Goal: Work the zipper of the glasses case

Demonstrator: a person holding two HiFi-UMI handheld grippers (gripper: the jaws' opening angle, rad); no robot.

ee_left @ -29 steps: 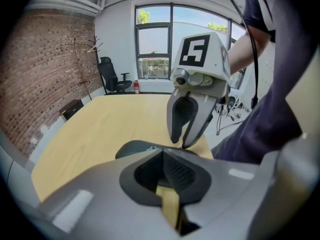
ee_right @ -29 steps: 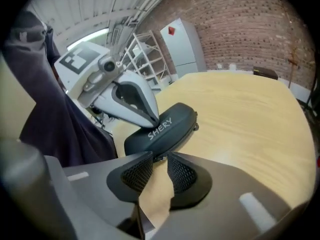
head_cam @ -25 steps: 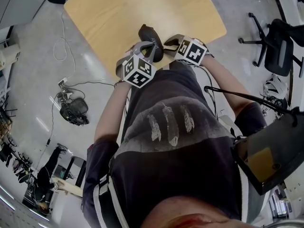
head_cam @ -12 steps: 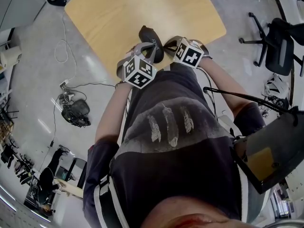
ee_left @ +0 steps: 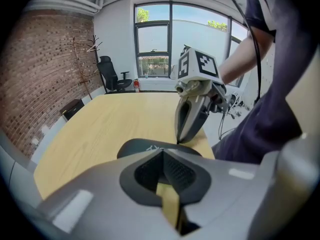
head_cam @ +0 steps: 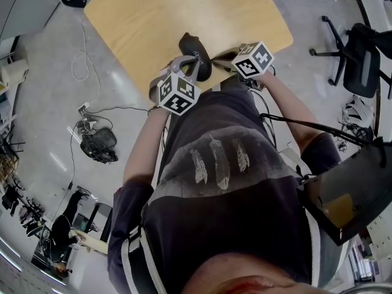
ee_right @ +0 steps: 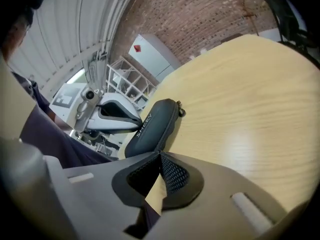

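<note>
Right gripper rolled to a new tilt, fingers just closing together on nothing.

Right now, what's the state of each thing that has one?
glasses case: closed, lying on the wooden table near its edge.
zipper pull: at the case's end away from the grippers, untouched.
left gripper: shut, nothing between the jaws, tips beside the case.
right gripper: shut, jaws have just been closing, nothing between them.
</note>
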